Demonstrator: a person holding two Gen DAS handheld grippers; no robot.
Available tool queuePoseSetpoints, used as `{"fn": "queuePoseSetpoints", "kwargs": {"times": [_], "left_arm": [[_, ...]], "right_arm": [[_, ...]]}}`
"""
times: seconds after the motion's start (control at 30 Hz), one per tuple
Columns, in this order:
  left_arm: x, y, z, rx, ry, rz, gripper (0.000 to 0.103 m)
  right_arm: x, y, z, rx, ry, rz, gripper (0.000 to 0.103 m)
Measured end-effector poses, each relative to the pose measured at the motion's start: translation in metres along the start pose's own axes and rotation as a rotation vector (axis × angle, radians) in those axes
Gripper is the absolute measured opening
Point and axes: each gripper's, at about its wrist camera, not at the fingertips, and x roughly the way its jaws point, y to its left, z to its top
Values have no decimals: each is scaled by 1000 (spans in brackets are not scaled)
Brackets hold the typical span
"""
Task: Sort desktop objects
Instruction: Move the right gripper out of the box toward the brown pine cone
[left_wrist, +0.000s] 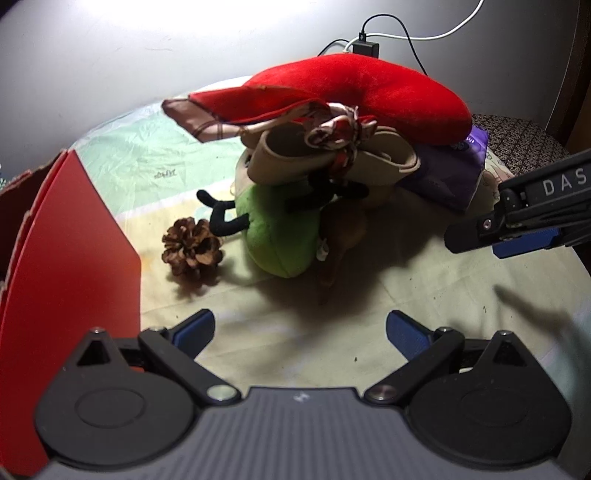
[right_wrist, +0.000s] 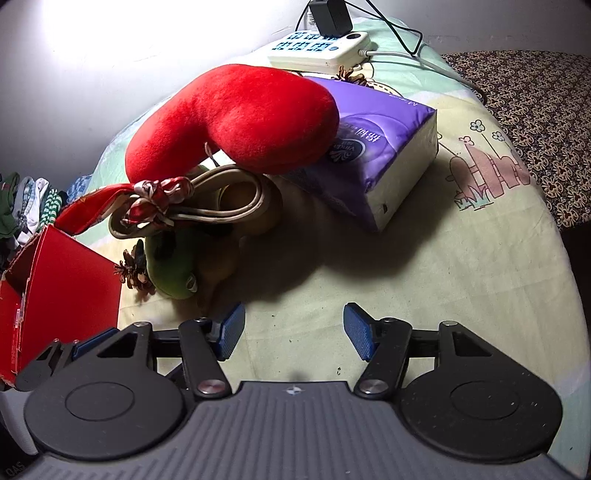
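Both grippers are pointing steeply down at the table cloth (right_wrist: 424, 266), in front of a pile of things. The left gripper (left_wrist: 300, 332) is standing with its jaws spread wide and empty. The right gripper (right_wrist: 294, 330) is also parted, with nothing between its pads.

The red curved plush (right_wrist: 236, 122) is lying on top of the pile, its long axis running across, one end resting on the purple tissue pack (right_wrist: 384, 147). Under it a beige bag (left_wrist: 332, 162) is sitting on a green plush (left_wrist: 280, 236), perhaps tilted. A pine cone (left_wrist: 192, 247) is lying just beside the green plush, near the red box (left_wrist: 70, 266).
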Motion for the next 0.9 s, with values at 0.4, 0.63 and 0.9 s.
{"fn": "queuePoseSetpoints", "kwargs": {"times": [0.4,0.63,0.9], "left_arm": [[15,-4,16,26,-13,-6,99],[33,8,12,-9,4,38,99],[36,20,-17,-19,3,67,99]], "right_arm": [[1,4,23,-47,-51,14,63],[9,30,36,-107,4,135,62],[30,121,49,-411,36,325,61]]}}
